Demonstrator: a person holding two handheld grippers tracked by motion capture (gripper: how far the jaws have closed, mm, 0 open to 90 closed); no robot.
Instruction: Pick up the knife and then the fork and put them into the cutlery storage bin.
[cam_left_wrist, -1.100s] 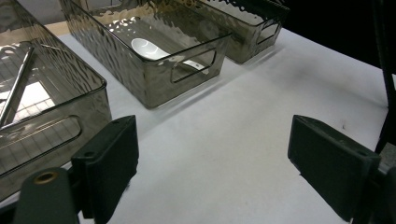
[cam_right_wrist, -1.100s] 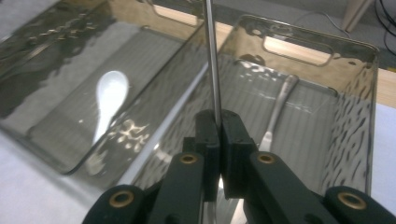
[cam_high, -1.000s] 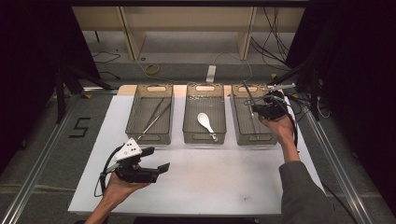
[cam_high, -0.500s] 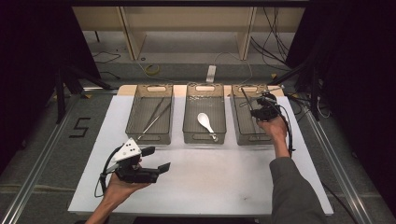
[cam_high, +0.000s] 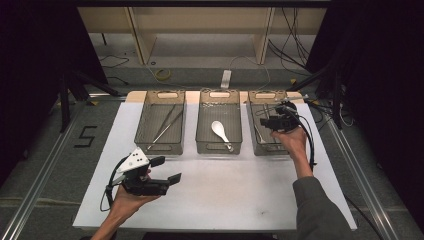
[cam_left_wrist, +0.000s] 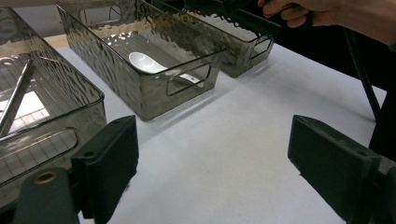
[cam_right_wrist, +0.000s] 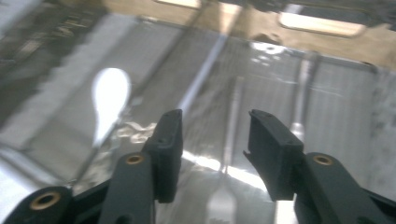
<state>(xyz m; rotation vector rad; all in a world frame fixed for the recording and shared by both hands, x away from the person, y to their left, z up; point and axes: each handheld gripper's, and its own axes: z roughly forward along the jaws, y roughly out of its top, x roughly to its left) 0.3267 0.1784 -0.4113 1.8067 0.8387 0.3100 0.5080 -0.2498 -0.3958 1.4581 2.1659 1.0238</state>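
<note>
1. The white rectangular surface (cam_high: 225, 190) carries three smoked clear-plastic bins in a row along its far side.
2. The right-hand bin (cam_high: 267, 125) is where the work is: the right claw (cam_right_wrist: 215, 140) hangs over it, pointing down into it. Compared with a second ago, this hand has drawn slightly nearer along the bin.
3. The middle bin (cam_high: 219, 127) holds a white ceramic soup spoon (cam_high: 220, 131); the left bin (cam_high: 162, 125) holds long metal tongs (cam_high: 165, 125).
4. The left claw (cam_high: 165, 170) rests low over the near part of the surface, released and wide, holding nothing.
5. The right claw's jaws have just been opening and now stand apart, gripping nothing. Directly under the gap a slim metal fork (cam_right_wrist: 229, 154) lies flat on the bin floor, beside other thin metal cutlery (cam_right_wrist: 301, 102).
6. Judging from this, the fork has just been dropped into the right-hand bin, so this placement looks finished and the hand is free to withdraw.
</note>
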